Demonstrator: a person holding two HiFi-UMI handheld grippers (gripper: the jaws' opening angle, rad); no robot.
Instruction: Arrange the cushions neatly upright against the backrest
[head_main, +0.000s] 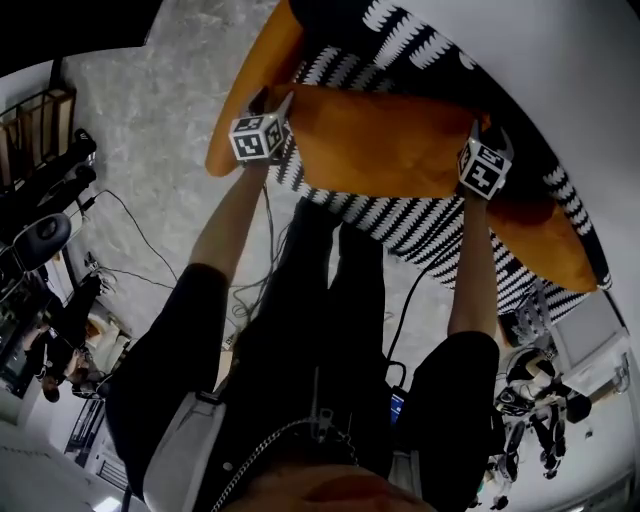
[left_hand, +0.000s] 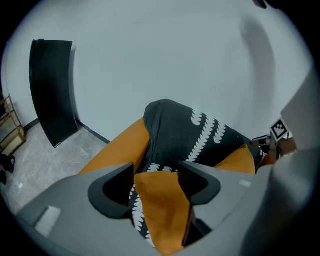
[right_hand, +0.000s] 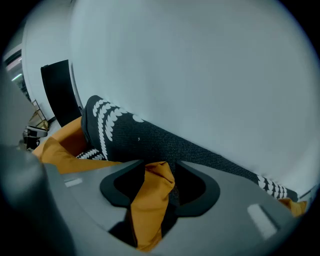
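Left tool (left_hand: 156, 180), right tool (right_hand: 159, 182): jaws slack round corners of the orange fabric cushion (head_main: 385, 140), seemingly releasing it against the black white-patterned backrest (right_hand: 165, 137).

Your left gripper (left_hand: 156, 181): smooth, matt grey plastic shell, with duller black jaw liners. Your right gripper (right_hand: 159, 181) looks the same. Its marker cube (head_main: 484, 168) has flat, matt printed faces.

Orange cushion (head_main: 370, 140) in front of you: plain cloth, matt, creasing softly at the corners.

Patterned sofa cover (left_hand: 185, 135): dark charcoal knit, visibly grainy, with white motifs in the cloth.

Wall (left_hand: 150, 50): smooth and matt.

Floor (head_main: 170, 100): grey, speckled, stone-like, with low sheen.

Black panel (left_hand: 52, 90) against the wall: flat and matt.
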